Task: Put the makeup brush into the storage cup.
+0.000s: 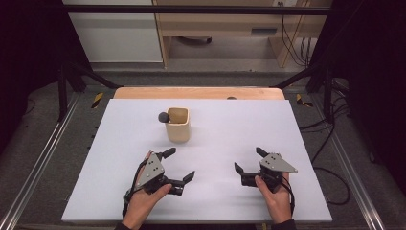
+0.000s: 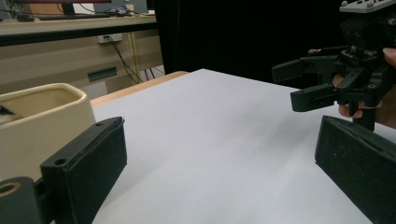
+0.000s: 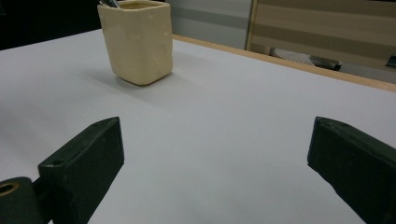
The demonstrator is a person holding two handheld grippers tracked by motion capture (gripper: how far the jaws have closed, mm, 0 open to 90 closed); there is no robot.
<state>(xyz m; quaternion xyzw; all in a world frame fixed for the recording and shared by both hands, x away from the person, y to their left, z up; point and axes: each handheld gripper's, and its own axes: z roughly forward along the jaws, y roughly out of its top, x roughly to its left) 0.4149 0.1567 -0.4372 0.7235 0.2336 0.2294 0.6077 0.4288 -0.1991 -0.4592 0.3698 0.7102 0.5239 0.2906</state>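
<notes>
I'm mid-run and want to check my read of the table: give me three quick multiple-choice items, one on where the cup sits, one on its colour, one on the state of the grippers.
1. Where does the cup stand?
A. between the two grippers, at the near edge
B. beyond the grippers, nearer the left gripper
C. on the floor

2. What colour is the cup?
A. cream
B. red
C. blue

3. How are the left gripper and the right gripper?
A. both shut on the cup
B. one open, one shut
C. both open, holding nothing

Key: 1 B, the high view shows it on the white table ahead of them, left of centre. 2 A, its walls are pale cream. 3 C, both pairs of jaws stand wide apart over bare table.
</notes>
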